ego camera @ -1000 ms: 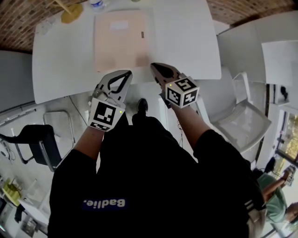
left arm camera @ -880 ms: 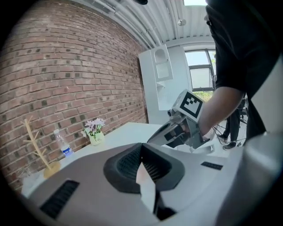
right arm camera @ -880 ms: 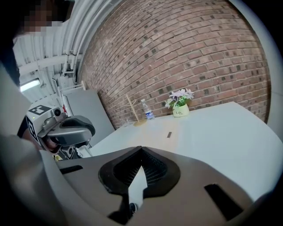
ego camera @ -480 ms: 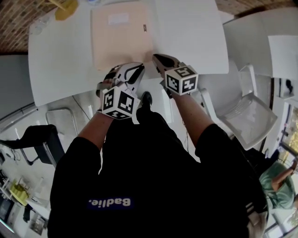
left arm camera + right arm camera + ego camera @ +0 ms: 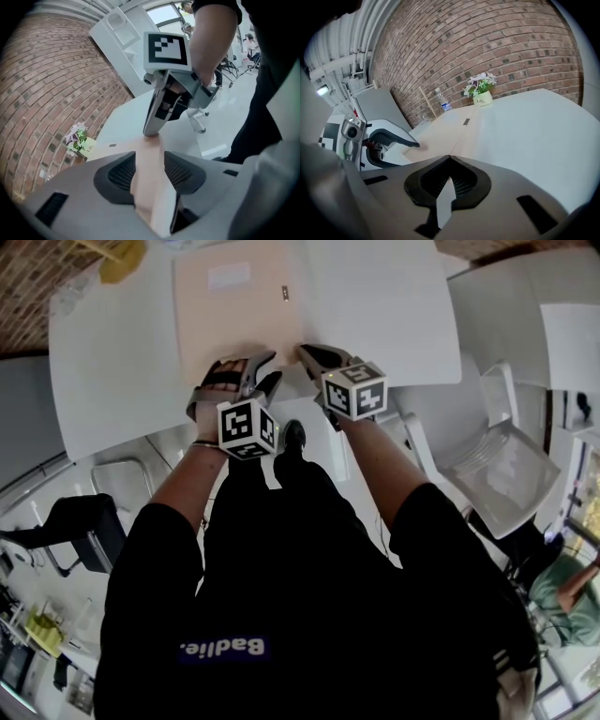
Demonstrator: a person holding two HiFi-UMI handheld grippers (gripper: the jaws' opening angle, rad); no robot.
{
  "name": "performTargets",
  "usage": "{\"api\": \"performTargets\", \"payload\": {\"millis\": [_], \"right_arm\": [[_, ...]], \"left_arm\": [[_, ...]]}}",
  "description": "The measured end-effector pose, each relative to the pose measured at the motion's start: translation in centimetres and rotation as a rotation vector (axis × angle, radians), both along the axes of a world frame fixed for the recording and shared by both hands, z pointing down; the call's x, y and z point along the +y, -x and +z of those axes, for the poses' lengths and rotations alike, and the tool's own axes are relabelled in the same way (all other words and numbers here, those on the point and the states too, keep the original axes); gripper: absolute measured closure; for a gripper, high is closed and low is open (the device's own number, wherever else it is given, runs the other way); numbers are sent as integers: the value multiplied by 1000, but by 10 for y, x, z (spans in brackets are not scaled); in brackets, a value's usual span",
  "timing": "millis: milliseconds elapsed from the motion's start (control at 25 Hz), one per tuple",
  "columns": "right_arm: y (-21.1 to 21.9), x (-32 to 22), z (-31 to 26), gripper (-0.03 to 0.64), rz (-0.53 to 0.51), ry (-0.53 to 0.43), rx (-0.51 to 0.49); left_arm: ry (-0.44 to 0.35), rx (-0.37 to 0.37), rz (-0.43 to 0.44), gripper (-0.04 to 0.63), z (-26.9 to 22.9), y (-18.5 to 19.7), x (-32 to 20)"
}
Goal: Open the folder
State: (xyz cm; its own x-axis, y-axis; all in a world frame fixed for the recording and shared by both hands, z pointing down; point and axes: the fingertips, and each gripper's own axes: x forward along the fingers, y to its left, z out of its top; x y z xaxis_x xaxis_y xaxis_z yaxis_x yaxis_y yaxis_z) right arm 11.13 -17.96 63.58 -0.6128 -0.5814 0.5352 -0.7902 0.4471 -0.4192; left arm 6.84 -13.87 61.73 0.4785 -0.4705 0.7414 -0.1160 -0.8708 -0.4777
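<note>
**Both grippers at the folder's near edge**

The folder (image 5: 239,301) lies closed and flat on the white table (image 5: 375,306), its near edge towards the person. A pale label and a small dark clasp show on its cover.

The left gripper (image 5: 149,157) points down at that near edge. Its jaws have just been opening and now stand spread. The peach cover shows in the gap, but the pads do not press on it. Whether the edge sits between them or only lies beyond is hard to judge.

The right gripper (image 5: 449,158) has its jaws pressed together, pinching nothing visible, with the tip on the folder's near right corner.

Beyond, a flowerpot (image 5: 480,91) and a bottle (image 5: 445,104) stand at the far edge, before a brick wall (image 5: 497,42).
</note>
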Motion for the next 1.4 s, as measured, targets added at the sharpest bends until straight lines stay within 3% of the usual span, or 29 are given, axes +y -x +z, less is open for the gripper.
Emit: {"api": "performTargets", "payload": {"millis": [240, 320, 760, 1080, 1400], "right_arm": [[1, 1, 1, 591, -4, -3, 2], [1, 0, 1, 591, -4, -4, 0], [2, 1, -1, 591, -34, -19, 23], [3, 0, -3, 591, -48, -26, 39], [0, 3, 1, 591, -68, -29, 69]], "left_arm": [[-4, -95, 14, 380, 21, 14, -8], [1, -96, 14, 414, 23, 15, -11], [102, -29, 13, 471, 20, 19, -7], [99, -1, 23, 506, 5, 17, -7], [80, 86, -25, 555, -20, 17, -4]]}}
